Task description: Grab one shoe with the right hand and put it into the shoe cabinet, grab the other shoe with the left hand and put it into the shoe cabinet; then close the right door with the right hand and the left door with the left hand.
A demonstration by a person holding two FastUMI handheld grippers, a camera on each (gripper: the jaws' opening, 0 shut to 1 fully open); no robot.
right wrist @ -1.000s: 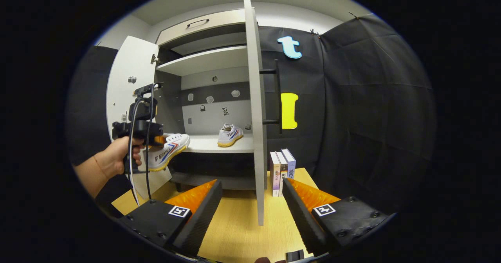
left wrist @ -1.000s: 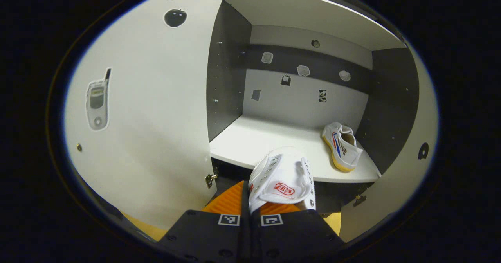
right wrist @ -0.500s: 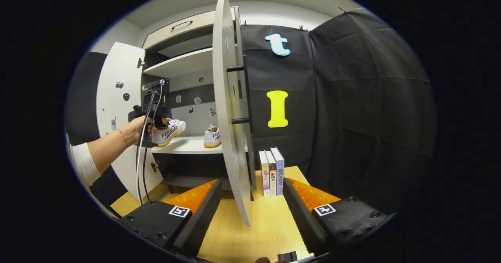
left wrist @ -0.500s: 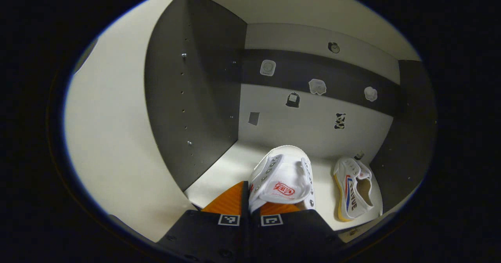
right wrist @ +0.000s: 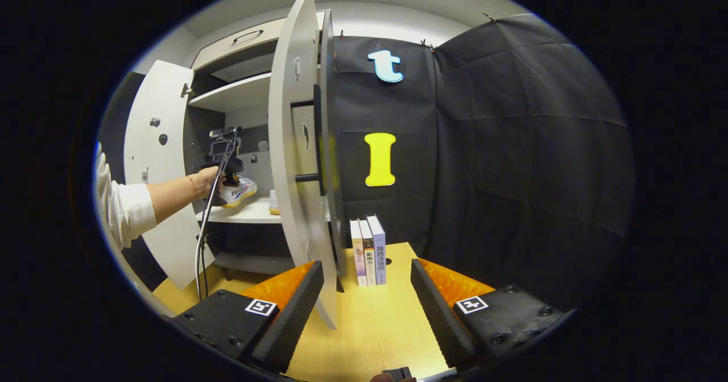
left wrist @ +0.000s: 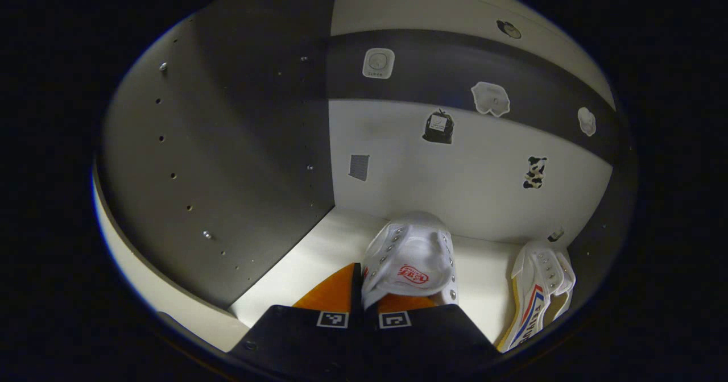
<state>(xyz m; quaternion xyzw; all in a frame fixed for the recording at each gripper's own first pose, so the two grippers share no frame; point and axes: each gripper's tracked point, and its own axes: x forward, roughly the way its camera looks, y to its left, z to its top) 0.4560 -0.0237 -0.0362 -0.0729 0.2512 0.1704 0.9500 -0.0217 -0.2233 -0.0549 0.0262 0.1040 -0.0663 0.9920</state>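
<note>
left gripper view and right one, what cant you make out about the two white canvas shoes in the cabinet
- Held white canvas shoe, left gripper view: the left gripper hides its heel and sole, so shelf contact is unclear.
- Second white canvas shoe, left gripper view: cut off by the edge.
- Same shoe, right gripper view: the open white cabinet door covers most of it.

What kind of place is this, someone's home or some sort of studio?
Most likely a staged booth dressed like a home corner, not a real home. A shoe cabinet with its doors open stands on a wooden table, black cloth hangs as the wall, and a few books stand beside the cabinet.
</note>
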